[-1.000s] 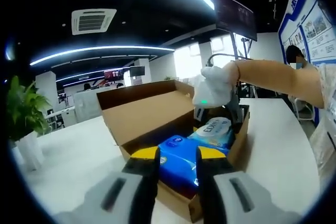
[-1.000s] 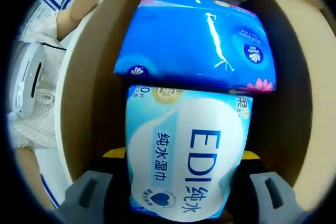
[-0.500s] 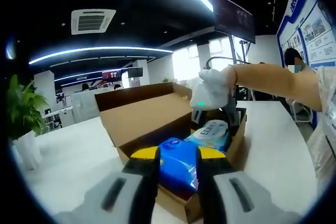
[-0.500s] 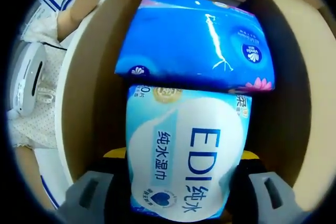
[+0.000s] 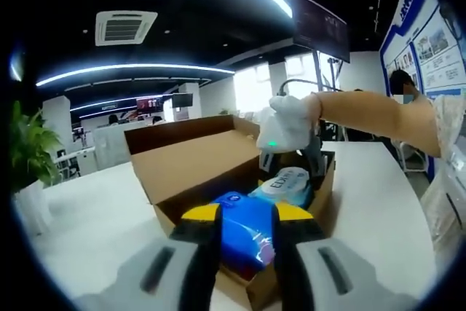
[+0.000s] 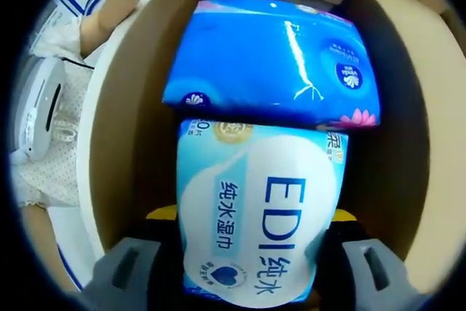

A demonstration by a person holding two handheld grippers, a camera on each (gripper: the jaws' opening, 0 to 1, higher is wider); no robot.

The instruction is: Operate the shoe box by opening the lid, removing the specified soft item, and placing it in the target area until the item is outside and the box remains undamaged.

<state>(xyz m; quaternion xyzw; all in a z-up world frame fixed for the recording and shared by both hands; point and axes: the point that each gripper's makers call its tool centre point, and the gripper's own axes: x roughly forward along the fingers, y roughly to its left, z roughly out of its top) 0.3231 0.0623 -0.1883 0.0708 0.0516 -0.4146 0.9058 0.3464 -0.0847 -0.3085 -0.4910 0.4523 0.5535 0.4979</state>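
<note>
Lifted slightly, glossy wipes pack (image 6: 255,216) sits clamped in right claw (image 6: 251,253).

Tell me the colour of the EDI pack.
Light blue with a white panel, on the EDI pack; clearest in the right gripper view.

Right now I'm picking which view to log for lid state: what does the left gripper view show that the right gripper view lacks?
Left gripper view: the raised lid, white table, potted plant.

Right gripper view: the right hand-held gripper straddling the EDI wipes pack, label readable.

Both: the open shoe box, wipes pack, blue tissue pack.
</note>
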